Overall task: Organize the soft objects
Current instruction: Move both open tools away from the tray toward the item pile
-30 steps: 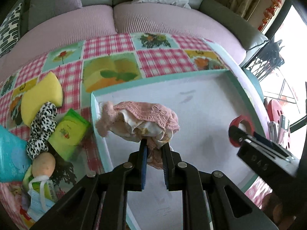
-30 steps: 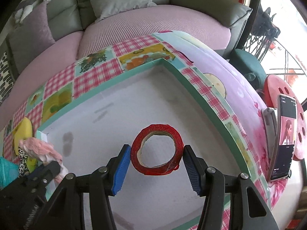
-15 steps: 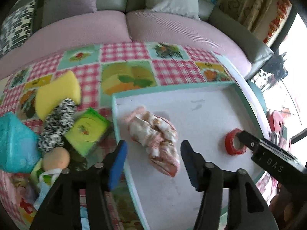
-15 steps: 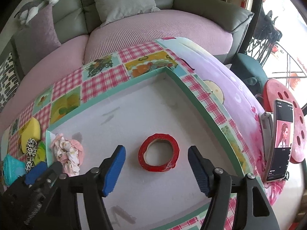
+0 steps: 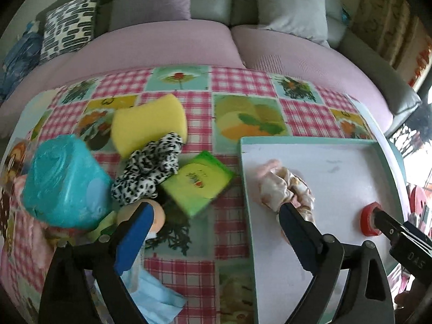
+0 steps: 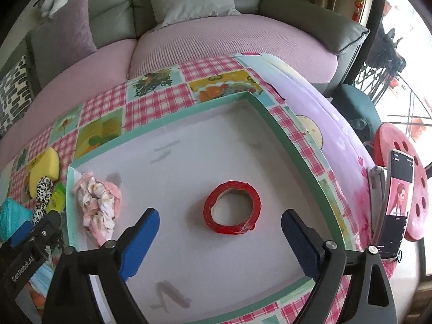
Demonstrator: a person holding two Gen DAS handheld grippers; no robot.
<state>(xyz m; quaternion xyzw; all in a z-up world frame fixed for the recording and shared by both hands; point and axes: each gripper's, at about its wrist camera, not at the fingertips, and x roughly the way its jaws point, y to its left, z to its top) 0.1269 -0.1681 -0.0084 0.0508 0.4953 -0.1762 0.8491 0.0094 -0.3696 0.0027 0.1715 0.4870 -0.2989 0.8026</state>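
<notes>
The crumpled pink-and-cream fabric scrunchie lay limp at the left end of the white, teal-rimmed tray, the red tape roll mid-tray. The left gripper and right gripper were opening wide, empty. The black-and-white leopard-print cloth scrunchie outside the tray looked light and compressible, best pinched across its bunched middle.

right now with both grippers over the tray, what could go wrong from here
The pink cloth lies crumpled against the tray's near-left edge, so a push from the left gripper, whose jaws are opening with nothing between them, might tip it out. The red tape roll sits loose ahead of the right gripper, also opening and empty; a low pass could knock it away.
</notes>
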